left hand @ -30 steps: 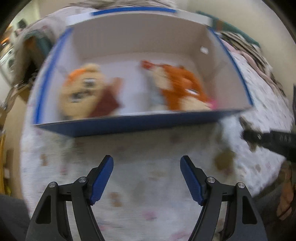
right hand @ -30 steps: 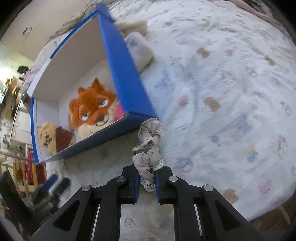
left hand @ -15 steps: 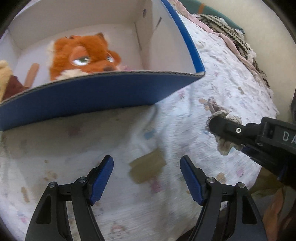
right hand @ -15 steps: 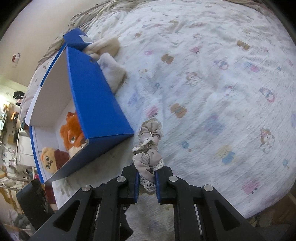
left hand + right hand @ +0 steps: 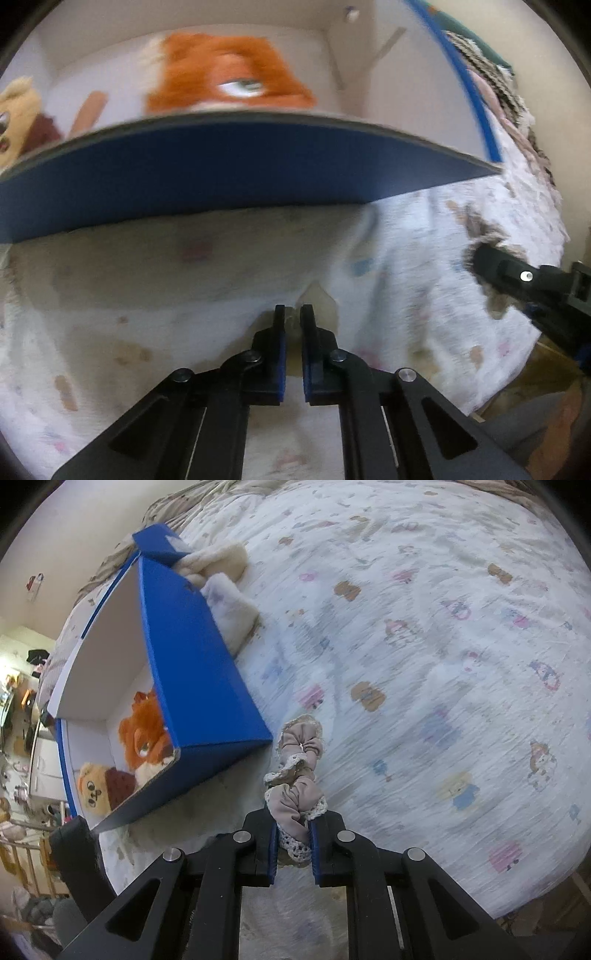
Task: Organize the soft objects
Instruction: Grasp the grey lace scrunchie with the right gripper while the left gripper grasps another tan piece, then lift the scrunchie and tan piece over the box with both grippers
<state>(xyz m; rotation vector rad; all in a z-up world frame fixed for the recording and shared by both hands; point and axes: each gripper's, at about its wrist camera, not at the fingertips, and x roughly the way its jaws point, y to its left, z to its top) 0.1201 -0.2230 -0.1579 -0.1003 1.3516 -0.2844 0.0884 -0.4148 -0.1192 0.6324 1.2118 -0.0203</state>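
A blue box point(image 5: 192, 672) with a white inside lies on the printed bedsheet point(image 5: 424, 664). In it sit an orange fox plush point(image 5: 144, 731) and a tan bear plush point(image 5: 92, 786). My right gripper point(image 5: 293, 823) is shut on a beige lace-trimmed scrunchie point(image 5: 299, 746), just off the box's near corner. In the left wrist view the box wall point(image 5: 221, 173) fills the middle, with the fox point(image 5: 229, 74) behind it. My left gripper point(image 5: 291, 314) is closing, its jaws nearly together at the sheet in front of the box. I cannot tell whether fabric is pinched. The right gripper point(image 5: 517, 277) shows at the right edge there.
Two fluffy cream pieces point(image 5: 229, 602) lie against the box's far outer side. Striped and pink blankets point(image 5: 495, 81) are bunched beyond the box. The bed's edge point(image 5: 535, 901) drops away close to my right gripper. Room clutter point(image 5: 22, 775) lies off the bed at the left.
The left gripper's jaws went from wide apart to nearly together, and it sank closer to the sheet and box wall. The right gripper keeps the scrunchie; its view shifted a little.
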